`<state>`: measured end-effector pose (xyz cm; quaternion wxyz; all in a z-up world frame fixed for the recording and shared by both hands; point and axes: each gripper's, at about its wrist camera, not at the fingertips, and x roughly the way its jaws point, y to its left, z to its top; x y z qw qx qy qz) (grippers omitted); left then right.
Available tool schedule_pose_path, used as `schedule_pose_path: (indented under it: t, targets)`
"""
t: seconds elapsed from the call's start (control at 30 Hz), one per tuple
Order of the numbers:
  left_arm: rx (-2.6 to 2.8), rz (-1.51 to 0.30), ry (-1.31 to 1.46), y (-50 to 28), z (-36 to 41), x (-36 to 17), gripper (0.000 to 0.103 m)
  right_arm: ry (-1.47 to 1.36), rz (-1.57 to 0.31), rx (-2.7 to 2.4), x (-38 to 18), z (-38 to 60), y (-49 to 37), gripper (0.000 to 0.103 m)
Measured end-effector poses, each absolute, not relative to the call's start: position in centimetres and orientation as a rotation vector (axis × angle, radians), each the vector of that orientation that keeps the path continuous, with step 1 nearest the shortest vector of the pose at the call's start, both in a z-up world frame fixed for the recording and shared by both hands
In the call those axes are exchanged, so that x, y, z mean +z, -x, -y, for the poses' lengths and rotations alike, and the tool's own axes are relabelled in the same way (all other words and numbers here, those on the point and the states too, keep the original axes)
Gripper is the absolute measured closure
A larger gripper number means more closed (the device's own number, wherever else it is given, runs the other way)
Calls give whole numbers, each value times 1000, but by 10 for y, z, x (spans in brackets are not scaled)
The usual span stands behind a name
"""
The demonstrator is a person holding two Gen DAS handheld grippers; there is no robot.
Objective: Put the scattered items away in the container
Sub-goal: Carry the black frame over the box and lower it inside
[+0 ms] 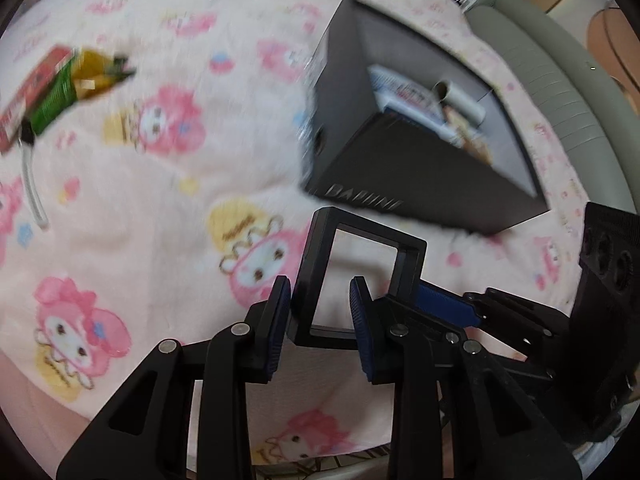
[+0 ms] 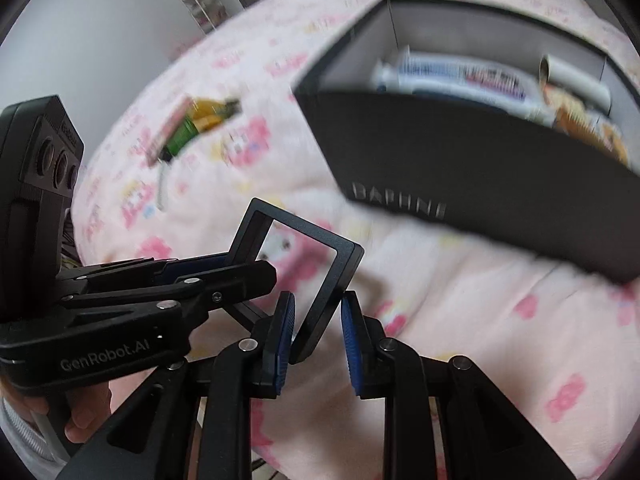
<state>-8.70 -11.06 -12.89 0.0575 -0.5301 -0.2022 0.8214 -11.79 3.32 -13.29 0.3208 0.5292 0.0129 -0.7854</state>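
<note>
A black square frame (image 1: 362, 276) with a clear middle is held above the pink blanket between both grippers. My left gripper (image 1: 320, 304) stands open around its left corner, the left pad touching the edge. In the right wrist view the frame (image 2: 308, 272) sits between my right gripper's (image 2: 316, 320) open pads, while the left gripper's fingers (image 2: 224, 276) are shut on its left side. The black box (image 1: 420, 176) lies ahead, holding a tube and packets; it also shows in the right wrist view (image 2: 460, 168). A green and red packet (image 1: 52, 92) lies far left.
A pink cartoon-print blanket (image 1: 160, 208) covers the surface. A white stick (image 1: 32, 192) lies under the packet. A grey padded edge (image 1: 560, 92) runs behind the box. The packet also shows in the right wrist view (image 2: 192, 128).
</note>
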Motion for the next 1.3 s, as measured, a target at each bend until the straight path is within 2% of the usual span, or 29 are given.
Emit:
schedule_pose_path:
  t: [0.17, 0.33, 0.7, 0.97, 1.3]
  targets:
    - [2495, 567, 1536, 86, 98, -100, 74, -1333, 12, -2104, -110, -49, 123, 82]
    - [2479, 568, 1490, 101, 71, -92, 74, -1268, 47, -2159, -85, -64, 125, 83]
    - [2451, 438, 1379, 137, 21, -57, 74, -1144, 160, -2289, -38, -117, 144, 83]
    - [2408, 350, 1324, 192, -24, -52, 76, -1144, 214, -2391, -34, -162, 182, 83]
    - [2366, 317, 1347, 255, -50, -71, 77, -1194, 221, -2448, -50, -191, 236, 84]
